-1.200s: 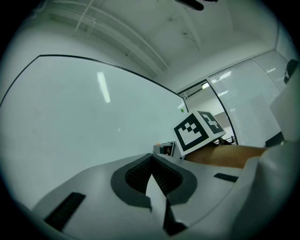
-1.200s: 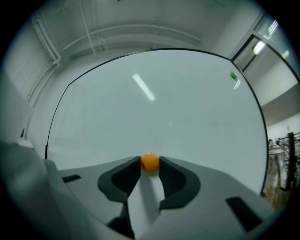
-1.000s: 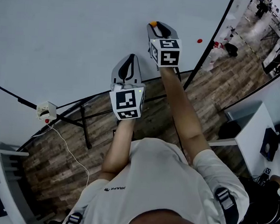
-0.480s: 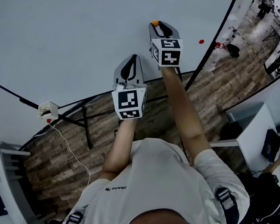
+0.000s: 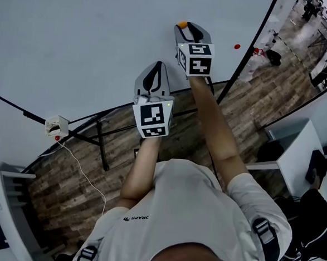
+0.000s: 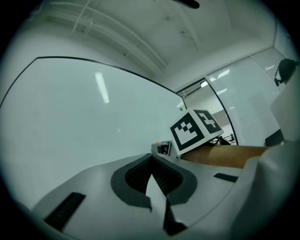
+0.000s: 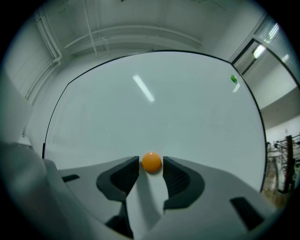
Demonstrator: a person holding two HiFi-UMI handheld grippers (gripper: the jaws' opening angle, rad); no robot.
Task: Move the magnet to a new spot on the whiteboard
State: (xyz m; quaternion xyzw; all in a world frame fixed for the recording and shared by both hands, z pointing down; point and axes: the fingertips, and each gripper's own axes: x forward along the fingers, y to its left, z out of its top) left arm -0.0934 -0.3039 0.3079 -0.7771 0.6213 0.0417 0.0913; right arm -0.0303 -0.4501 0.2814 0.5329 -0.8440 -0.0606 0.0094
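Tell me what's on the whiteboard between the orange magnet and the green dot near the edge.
Nothing. In the right gripper view the whiteboard is bare between the orange magnet and the green dot.

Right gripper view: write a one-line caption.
Orange magnet on the whiteboard, between the right tool's jaws, which have just been opening.

"DRAPR" on white shirt (image 5: 190, 224)

White short-sleeved shirt (image 5: 191, 213) with small dark chest print, dark harness straps (image 5: 263, 233) at the shoulders, grey left gripper (image 5: 153, 67) and right gripper (image 5: 188, 27), black ribbed pads (image 7: 119, 180), black-and-white marker cubes (image 5: 152, 118).
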